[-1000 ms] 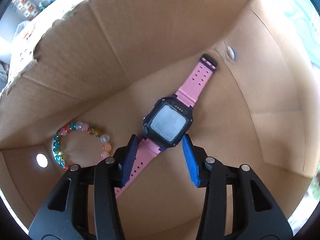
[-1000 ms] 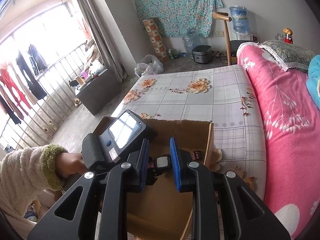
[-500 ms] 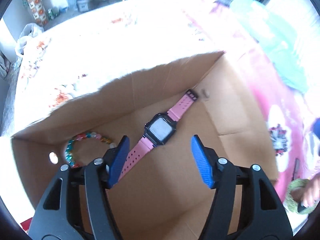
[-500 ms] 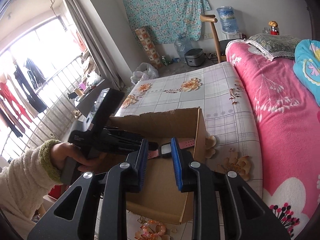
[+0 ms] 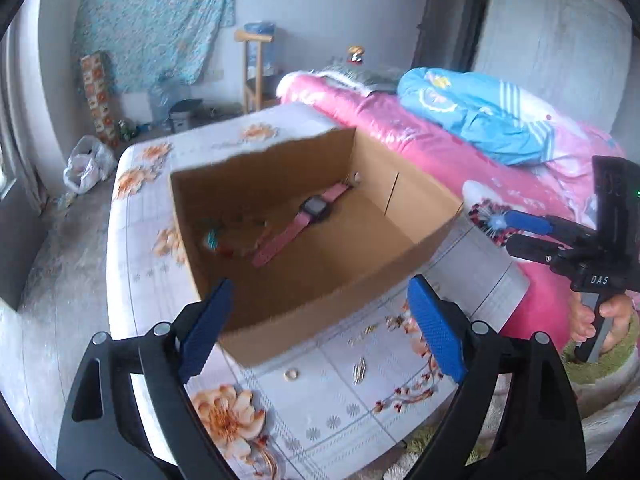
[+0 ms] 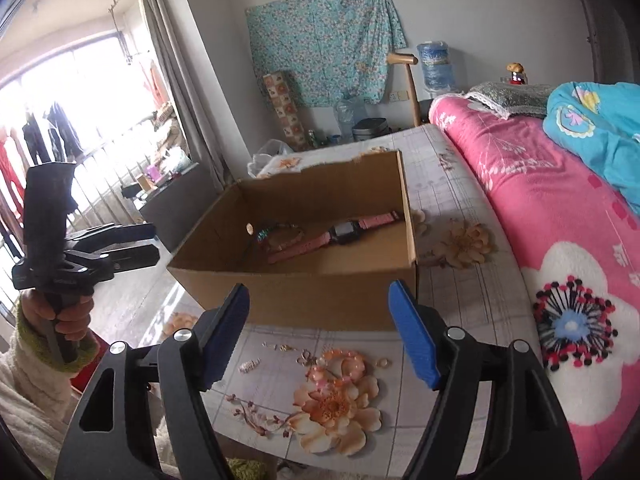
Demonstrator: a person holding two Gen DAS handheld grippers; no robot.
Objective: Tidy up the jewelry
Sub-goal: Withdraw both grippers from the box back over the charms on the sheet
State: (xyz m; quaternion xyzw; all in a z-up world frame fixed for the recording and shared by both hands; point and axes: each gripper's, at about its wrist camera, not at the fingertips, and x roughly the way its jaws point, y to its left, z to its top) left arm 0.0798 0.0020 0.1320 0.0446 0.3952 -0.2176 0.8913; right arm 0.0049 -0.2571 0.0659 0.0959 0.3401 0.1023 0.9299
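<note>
Grippers first: my left gripper (image 5: pixel 316 326) stands released with nothing between its blue pads, its jaws having just been opening, and my right gripper (image 6: pixel 320 330) is likewise spread and empty, its jaws also just opened. Both hang over the near part of the flowered surface (image 6: pixel 460 304), short of the cardboard box (image 6: pixel 304 300). Inside that box the pink watch (image 6: pixel 344 234) lies flat on the floor of it, strap stretched toward the far right corner, and the beaded bracelet (image 6: pixel 280 234) lies just beside it on the left. Those two I judge sorted. What is left lies outside, on the surface in front of the box: a small ring (image 5: pixel 291 374), a pale clip-like piece (image 5: pixel 359 372) whose kind I cannot make out, a little silvery coil (image 6: pixel 249 366), and a scatter of tiny pieces (image 6: pixel 282 347) near the printed flower, too small to name. They are flat and low, so I expect each to need a careful pinch close to the cloth. The box's torn near wall stands between them and the inside, so each piece must go up and over it. To the right a pink quilt (image 6: pixel 560 240) borders the surface; to the left the surface drops off to the floor.
</note>
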